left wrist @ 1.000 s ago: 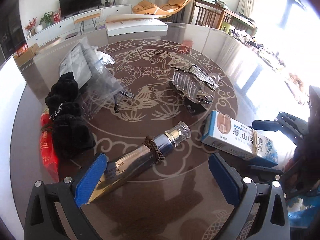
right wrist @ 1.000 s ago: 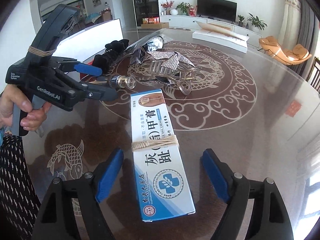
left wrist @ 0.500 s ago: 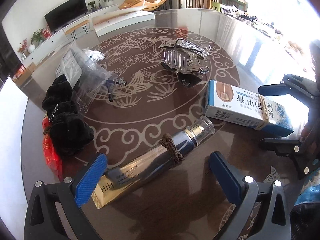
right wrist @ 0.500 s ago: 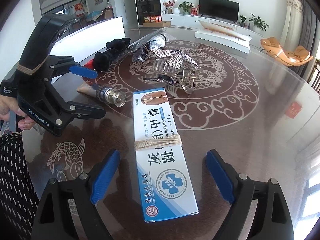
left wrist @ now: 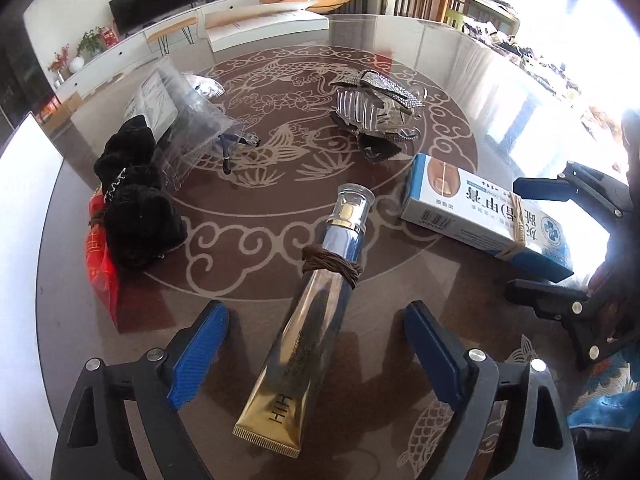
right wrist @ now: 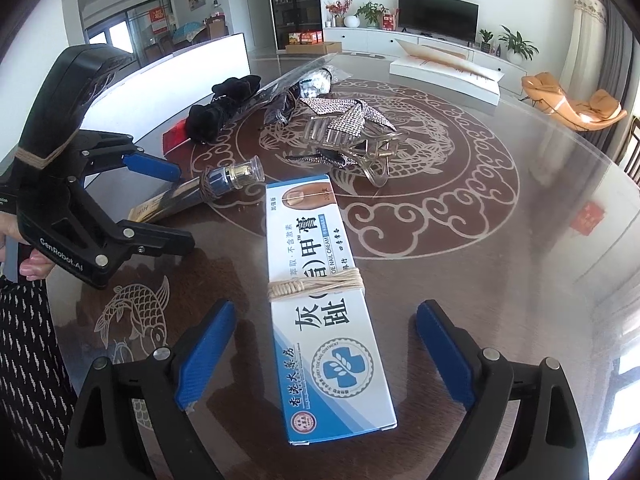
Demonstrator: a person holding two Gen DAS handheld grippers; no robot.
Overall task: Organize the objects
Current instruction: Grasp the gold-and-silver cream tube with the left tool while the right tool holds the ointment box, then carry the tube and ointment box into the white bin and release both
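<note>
A gold and silver cream tube point(left wrist: 316, 304) with a brown band around it lies on the round table, its flat end between the fingers of my left gripper point(left wrist: 316, 356), which is open around it without touching. The tube also shows in the right wrist view point(right wrist: 200, 196). A blue and white nail cream box point(right wrist: 324, 300) tied with string lies between the fingers of my right gripper point(right wrist: 324, 354), which is open. The box also shows in the left wrist view point(left wrist: 480, 216).
A clear hair claw with a rhinestone bow point(left wrist: 376, 108) lies mid-table. Black scrunchies point(left wrist: 132, 196), a red packet point(left wrist: 100, 256), a clear plastic bag point(left wrist: 172, 120) and a razor point(left wrist: 232, 148) lie at the left. A white box point(right wrist: 444, 68) stands at the far edge.
The left gripper has swung round so the tube now lies lengthwise between its fingers. The right gripper has stayed around the box.
</note>
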